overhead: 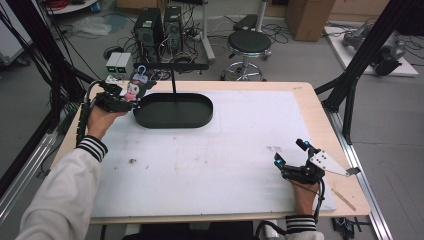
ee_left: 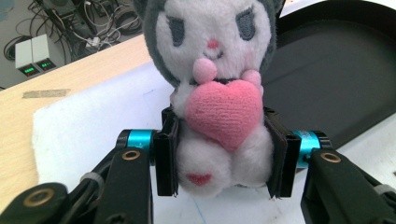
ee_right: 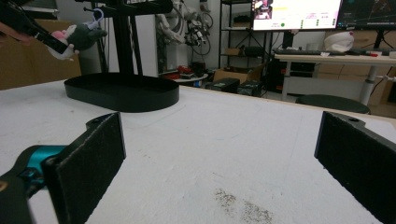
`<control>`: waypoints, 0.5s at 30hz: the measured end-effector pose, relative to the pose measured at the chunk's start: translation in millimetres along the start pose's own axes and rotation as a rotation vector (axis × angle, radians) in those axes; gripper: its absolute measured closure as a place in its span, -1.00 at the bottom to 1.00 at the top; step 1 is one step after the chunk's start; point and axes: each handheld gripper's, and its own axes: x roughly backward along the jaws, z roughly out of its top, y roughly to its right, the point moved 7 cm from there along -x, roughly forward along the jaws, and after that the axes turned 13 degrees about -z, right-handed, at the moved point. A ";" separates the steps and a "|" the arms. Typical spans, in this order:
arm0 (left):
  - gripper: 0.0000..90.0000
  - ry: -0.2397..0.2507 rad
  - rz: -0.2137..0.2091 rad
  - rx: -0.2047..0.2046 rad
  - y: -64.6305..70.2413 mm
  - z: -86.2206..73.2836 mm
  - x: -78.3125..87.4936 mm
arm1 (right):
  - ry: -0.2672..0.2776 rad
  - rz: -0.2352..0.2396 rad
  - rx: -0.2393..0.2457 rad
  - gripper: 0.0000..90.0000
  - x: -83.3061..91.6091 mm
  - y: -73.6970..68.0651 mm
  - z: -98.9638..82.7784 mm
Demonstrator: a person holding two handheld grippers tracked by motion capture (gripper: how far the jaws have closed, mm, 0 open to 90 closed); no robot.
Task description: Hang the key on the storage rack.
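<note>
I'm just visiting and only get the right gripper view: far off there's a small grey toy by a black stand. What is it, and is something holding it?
Observer: The left gripper is shut on a plush toy, its pads squeezing the body. The toy hugs a pink heart.
Operator: Where is it relative to the black tray?
Observer: At the black tray's left end, by its rim.
Operator: And the gripper I look through?
Observer: The right gripper is open, low near the table's front right edge, holding nothing.
</note>
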 end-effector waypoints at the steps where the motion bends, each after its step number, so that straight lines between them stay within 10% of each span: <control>1: 0.22 -0.003 -0.001 0.001 -0.1 0.1 -2.4 | 0.003 -0.001 0.003 -0.98 -0.2 0.4 0.2; 15: -0.01 0.051 -0.036 0.049 -4.4 -0.6 -7.1 | 0.001 0.005 -0.004 -0.98 0.0 0.5 0.1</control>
